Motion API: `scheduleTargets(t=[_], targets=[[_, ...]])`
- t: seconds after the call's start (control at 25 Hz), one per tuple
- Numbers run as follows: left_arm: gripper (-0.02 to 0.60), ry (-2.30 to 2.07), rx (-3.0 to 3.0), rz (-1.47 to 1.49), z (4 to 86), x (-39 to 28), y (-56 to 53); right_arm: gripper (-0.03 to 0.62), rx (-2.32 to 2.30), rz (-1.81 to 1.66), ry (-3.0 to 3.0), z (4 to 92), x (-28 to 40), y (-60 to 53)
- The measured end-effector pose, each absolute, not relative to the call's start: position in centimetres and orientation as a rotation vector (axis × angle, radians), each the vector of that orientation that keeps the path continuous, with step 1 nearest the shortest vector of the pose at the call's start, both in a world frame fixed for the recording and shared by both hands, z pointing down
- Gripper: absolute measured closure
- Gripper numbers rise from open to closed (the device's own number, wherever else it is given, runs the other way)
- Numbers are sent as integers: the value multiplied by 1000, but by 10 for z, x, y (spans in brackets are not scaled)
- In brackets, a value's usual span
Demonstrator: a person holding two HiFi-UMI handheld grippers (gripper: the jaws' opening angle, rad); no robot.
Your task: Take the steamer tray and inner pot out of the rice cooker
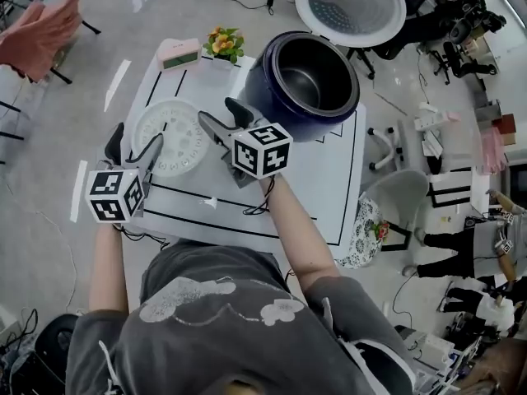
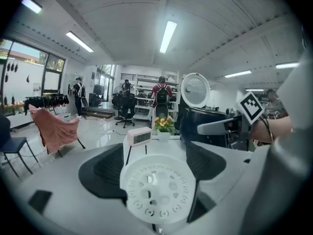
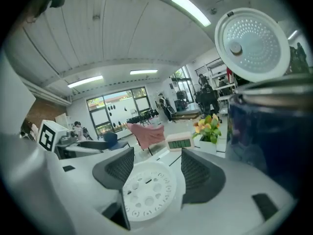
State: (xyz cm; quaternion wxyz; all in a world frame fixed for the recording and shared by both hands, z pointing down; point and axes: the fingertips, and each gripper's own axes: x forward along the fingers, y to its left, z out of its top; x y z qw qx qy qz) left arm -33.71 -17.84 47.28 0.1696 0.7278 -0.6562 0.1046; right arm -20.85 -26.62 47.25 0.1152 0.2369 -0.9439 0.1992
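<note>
My left gripper [image 1: 134, 144] and my right gripper [image 1: 228, 115] hang above the table [image 1: 329, 196]. Both have their jaws spread wide, with nothing clamped. Between them, a little farther out, the white steamer tray [image 1: 170, 137] lies flat on the table, outside the cooker, perforated face up. Past my right jaws stands the dark rice cooker [image 1: 268, 97] with its lid [image 1: 350, 6] swung up. The inner pot [image 1: 309, 81] sits inside it, with no contents that I can see. A pink clock [image 1: 179, 53] and a flower pot [image 1: 224, 44] sit along the far edge. Bare tabletop runs from the cooker's near side to the right edge.
</note>
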Motion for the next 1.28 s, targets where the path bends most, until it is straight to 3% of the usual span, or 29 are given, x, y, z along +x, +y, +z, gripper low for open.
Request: scheduleTargets(t=[0.24,0.56,0.92,1.28], targets=[[178,-1870,2175,267,437,-305,-209,296,680,431,-2918,392,-173,-261],[178,-1776,2375,268,394,-235,-258,298,1010,225,-2936,325,-66,-308],[178,-1673,2530,246,359,-164,-322,296,1233,107,-2623,346,45,-377],[178,-1551,2485,318,369,-132,-380,296,1182,88,-2392,377,76,-445]])
